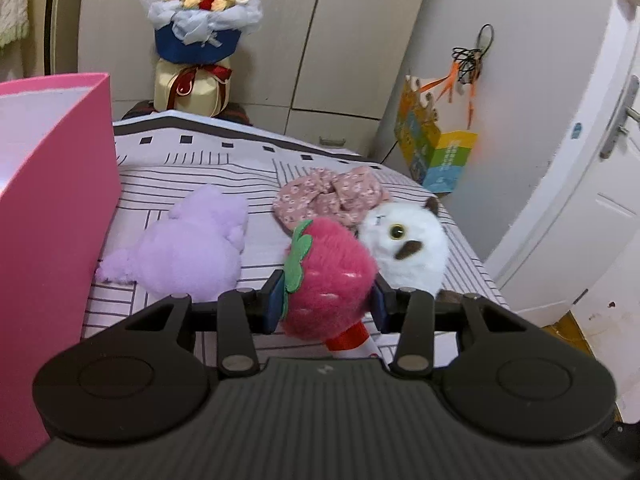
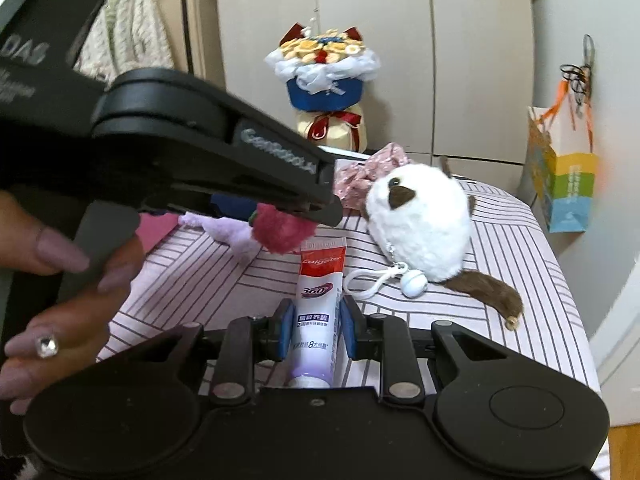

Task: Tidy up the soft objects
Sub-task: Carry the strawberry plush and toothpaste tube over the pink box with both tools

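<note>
Two claws, both loaded. The left gripper (image 1: 326,296) is clenched on the strawberry plush (image 1: 328,276), pads pressing its sides, the green leaf cap turned toward the left pad and the long axis running away from the camera. From there the pink box (image 1: 56,200) stands to the left, its open top just beside and above the bed's edge, so the coming carry looks like a sideways swing to the left; the purple plush (image 1: 188,248) lies between claw and box and should be cleared from above. The right gripper (image 2: 314,330) grasps a toothpaste tube (image 2: 320,304), held across its width, its long axis pointing straight ahead along the fingers. In the right wrist view the left gripper crosses in front, so the two tools are near each other and have little room sideways. The white cat plush (image 2: 420,224) and floral scrunchie (image 1: 332,196) rest on the striped bedcover (image 2: 520,280), the cat probably close to the bed's right edge.
</note>
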{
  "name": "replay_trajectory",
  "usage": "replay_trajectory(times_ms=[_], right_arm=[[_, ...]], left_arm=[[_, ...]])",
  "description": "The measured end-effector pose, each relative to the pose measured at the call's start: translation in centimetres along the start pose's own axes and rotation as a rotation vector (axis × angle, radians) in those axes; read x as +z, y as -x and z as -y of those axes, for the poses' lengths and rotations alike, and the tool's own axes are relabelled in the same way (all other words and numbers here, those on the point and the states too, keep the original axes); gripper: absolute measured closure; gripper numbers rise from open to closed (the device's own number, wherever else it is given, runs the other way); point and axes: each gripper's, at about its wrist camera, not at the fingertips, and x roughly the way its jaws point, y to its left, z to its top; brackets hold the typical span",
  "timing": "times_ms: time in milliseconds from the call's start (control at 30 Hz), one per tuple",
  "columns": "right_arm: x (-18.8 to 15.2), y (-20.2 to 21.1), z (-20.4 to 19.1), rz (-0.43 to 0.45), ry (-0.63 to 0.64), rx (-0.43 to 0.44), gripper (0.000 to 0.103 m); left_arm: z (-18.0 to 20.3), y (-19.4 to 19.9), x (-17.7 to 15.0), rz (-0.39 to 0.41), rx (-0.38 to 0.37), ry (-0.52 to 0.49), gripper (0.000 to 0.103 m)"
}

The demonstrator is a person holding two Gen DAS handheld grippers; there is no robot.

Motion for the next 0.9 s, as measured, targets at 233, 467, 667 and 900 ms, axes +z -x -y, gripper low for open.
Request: replay_trajectory(times_ms=[233, 467, 667, 900], right_arm=[[-1.1, 2.2, -0.5, 0.019, 0.007, -0.017, 0.074], [-2.0, 3.5, -0.6, 0.014, 0.002, -0.049, 0.074], [-2.8, 4.3, -0.8, 0.002, -0.006, -0.069, 0.074], [-3.6, 5.2, -0.4, 0.013, -0.049, -0.065, 0.074]], left_arm=[[0.0, 2.9, -1.5, 0.027, -0.062, 0.004, 0.061], [0.2, 5.9, -3.2, 0.056, -0.105, 0.002, 0.061], [0.5, 7.1, -4.7, 0.004, -0.110, -0.041, 0.061], [0.1, 8.6, -6.8, -0.007, -0.085, -0.027, 0.061]])
